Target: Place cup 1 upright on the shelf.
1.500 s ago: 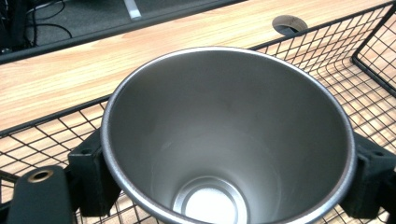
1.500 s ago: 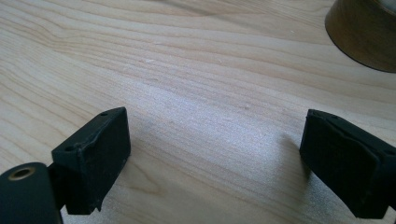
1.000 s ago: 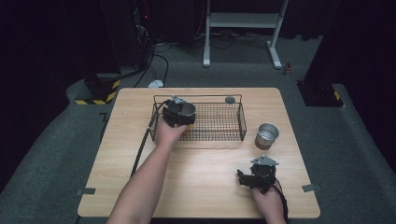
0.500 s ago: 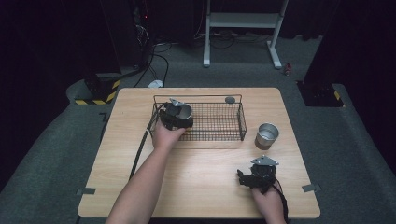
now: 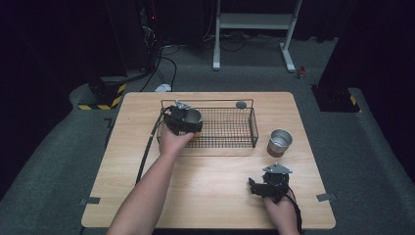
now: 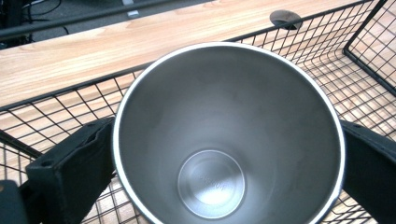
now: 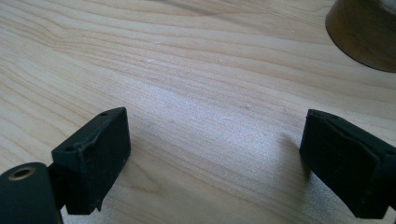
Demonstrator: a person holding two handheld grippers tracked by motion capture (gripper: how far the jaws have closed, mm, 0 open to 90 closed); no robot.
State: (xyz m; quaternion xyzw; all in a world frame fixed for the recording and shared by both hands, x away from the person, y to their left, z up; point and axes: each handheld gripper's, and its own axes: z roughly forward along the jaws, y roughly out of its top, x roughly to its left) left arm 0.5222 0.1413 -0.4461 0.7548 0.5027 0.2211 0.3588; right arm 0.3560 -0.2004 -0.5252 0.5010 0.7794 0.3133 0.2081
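High view: left gripper w/ steel cup at basket left end; 2nd cup right of it.
Left gripper view: jaws just been opening, flank cup. Rigid, light, slick; grip mid-wall.
Right gripper view: right gripper jaws apart, empty.

We saw a shiny silver cup with a bright white-looking rim, grey inside. It sat in a black wire basket made of little squares like a net. The tabletop was light brown wood with darker wavy lines running along it. A second silver cup stood on the wood. In the right gripper view its side looked brown, like the wood. The left gripper was black, and the right gripper was black with a grey plate on top. The floor was dark grey. We saw yellow and black stripes at one corner.
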